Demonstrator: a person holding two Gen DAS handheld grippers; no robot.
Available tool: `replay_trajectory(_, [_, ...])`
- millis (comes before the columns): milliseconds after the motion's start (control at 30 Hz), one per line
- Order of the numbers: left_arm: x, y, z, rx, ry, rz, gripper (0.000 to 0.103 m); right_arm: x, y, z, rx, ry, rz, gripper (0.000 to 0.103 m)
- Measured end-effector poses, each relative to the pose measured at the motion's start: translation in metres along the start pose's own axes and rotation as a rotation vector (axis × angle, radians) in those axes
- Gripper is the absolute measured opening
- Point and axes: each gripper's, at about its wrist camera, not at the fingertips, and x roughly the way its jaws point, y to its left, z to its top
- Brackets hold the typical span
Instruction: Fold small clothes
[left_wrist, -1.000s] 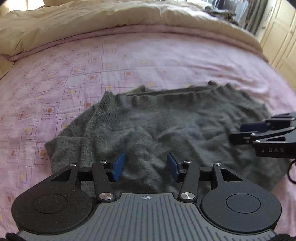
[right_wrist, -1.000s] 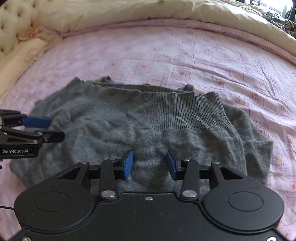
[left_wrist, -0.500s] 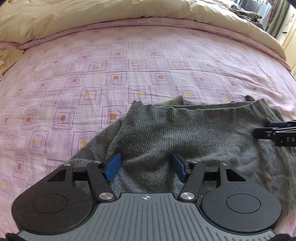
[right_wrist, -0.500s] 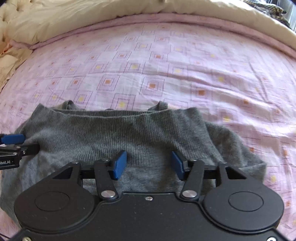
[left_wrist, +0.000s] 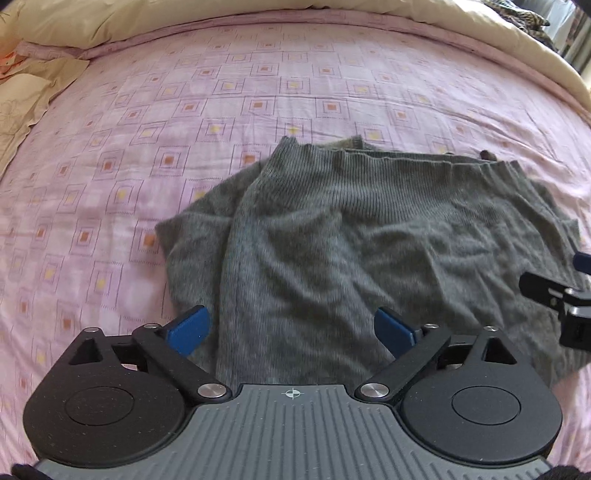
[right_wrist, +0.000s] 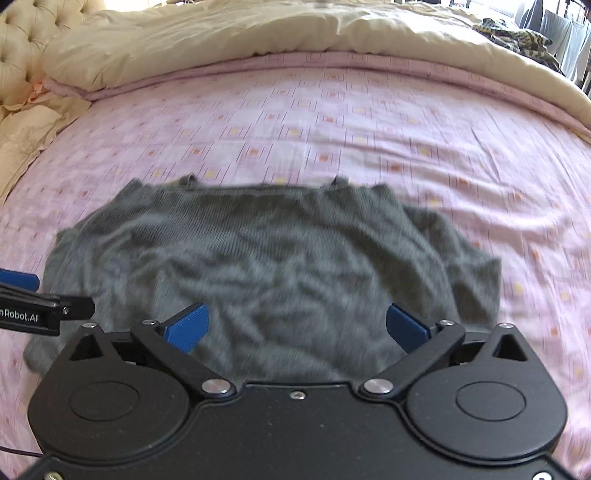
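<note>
A grey knitted sweater (left_wrist: 369, 236) lies folded over on the pink patterned bedsheet (left_wrist: 184, 110), its ribbed hem along the far edge. In the right wrist view the sweater (right_wrist: 280, 258) fills the middle. My left gripper (left_wrist: 291, 330) hovers open over the sweater's near left part, nothing between its blue pads. My right gripper (right_wrist: 297, 326) is wide open above the sweater's near edge, also holding nothing. The left gripper's tip (right_wrist: 22, 295) shows at the left edge of the right wrist view; the right gripper's tip (left_wrist: 569, 295) shows at the right edge of the left wrist view.
A cream duvet (right_wrist: 258, 33) is bunched along the far side of the bed. A tufted headboard (right_wrist: 22, 44) and pillow stand far left. Patterned cloth (right_wrist: 517, 37) lies at the far right. Bare sheet (right_wrist: 332, 122) stretches beyond the sweater.
Both grippers have opened wider and pulled back from the sweater's far hem toward its near edge. The sweater now lies released on the sheet.
</note>
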Motion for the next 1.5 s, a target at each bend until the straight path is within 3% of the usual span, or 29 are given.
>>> replay_trajectory(33, [-0.002,0.000,-0.003,-0.001,0.003,0.007,0.102,-0.002,0.002,-0.004,0.001,0.005,0.000,0.102])
replay_trajectory(400, [0.019,-0.002,-0.029,0.010,0.104,0.040,0.103,0.010,-0.006,-0.030,0.003,0.115,-0.060,0.102])
replay_trajectory(633, [0.034,0.013,-0.043,-0.069,0.121,-0.009,0.103,0.011,-0.049,-0.048,0.153,0.148,-0.122,0.102])
replay_trajectory(1067, [0.032,0.012,-0.063,-0.085,0.032,-0.002,0.103,-0.030,-0.081,-0.081,0.318,0.097,-0.084,0.102])
replay_trajectory(1367, [0.024,0.011,-0.067,-0.126,-0.014,0.009,0.103,-0.023,-0.123,-0.115,0.434,0.130,0.054,0.103])
replay_trajectory(1500, [0.023,0.012,-0.060,-0.136,0.037,0.004,0.103,-0.023,-0.127,-0.117,0.427,0.095,0.090,0.103])
